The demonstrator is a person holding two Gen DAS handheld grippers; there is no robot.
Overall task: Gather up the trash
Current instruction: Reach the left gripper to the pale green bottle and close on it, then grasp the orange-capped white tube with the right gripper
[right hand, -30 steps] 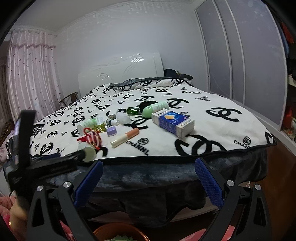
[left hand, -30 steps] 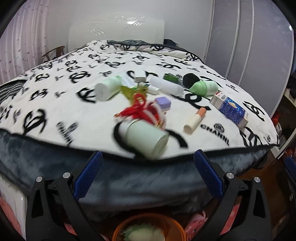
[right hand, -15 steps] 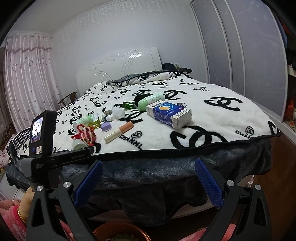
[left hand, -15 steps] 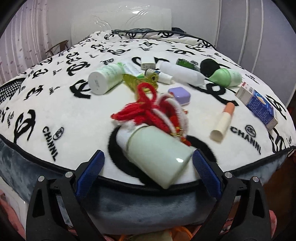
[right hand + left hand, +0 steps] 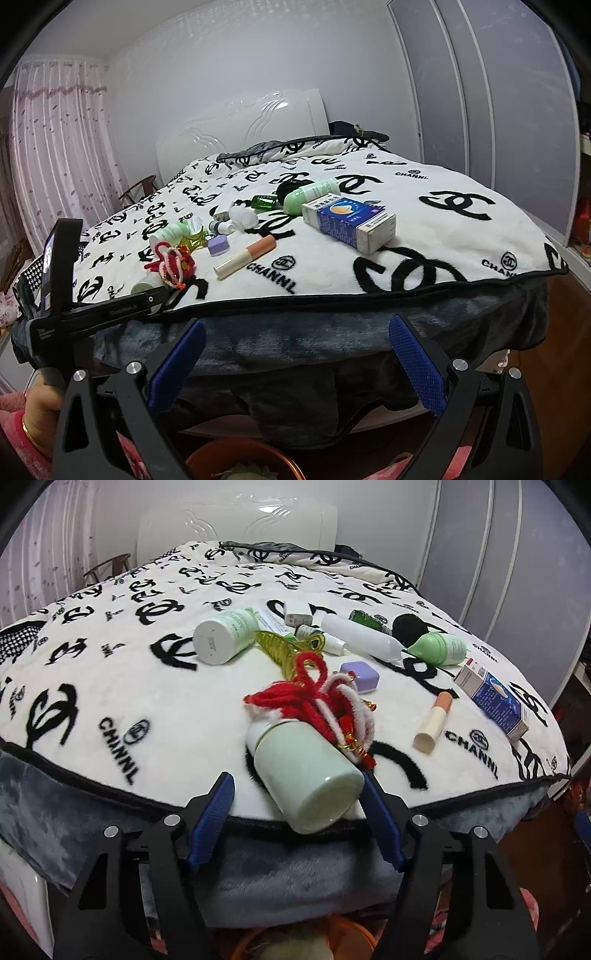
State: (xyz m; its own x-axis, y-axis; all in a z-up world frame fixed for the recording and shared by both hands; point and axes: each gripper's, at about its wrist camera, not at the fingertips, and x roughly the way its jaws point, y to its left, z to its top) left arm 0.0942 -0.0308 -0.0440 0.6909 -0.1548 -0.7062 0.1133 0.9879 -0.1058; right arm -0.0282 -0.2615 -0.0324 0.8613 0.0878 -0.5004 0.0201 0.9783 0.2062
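Observation:
A pale green jar (image 5: 306, 771) lies on its side at the near edge of the bed, under a red and white yarn ornament (image 5: 325, 698). My left gripper (image 5: 295, 786) is open, with its blue pads on either side of the jar's base; the right pad is right against it. In the right wrist view the left gripper (image 5: 155, 295) reaches to the jar (image 5: 146, 285). My right gripper (image 5: 295, 354) is open and empty, below the bed edge. A blue and white box (image 5: 347, 223) and a peach-capped tube (image 5: 245, 256) lie on the blanket.
The white blanket with black logos (image 5: 110, 686) holds several more items: a white-green bottle (image 5: 225, 633), a purple case (image 5: 360, 677), a green roll-on (image 5: 439, 648), a yellow clip (image 5: 284, 648). An orange bin (image 5: 240, 461) sits below the grippers. Wardrobe doors (image 5: 498, 110) stand at right.
My left gripper has moved forward to the bed edge and its pads have closed in around the pale green jar. The right gripper has drifted slightly closer to the bed.

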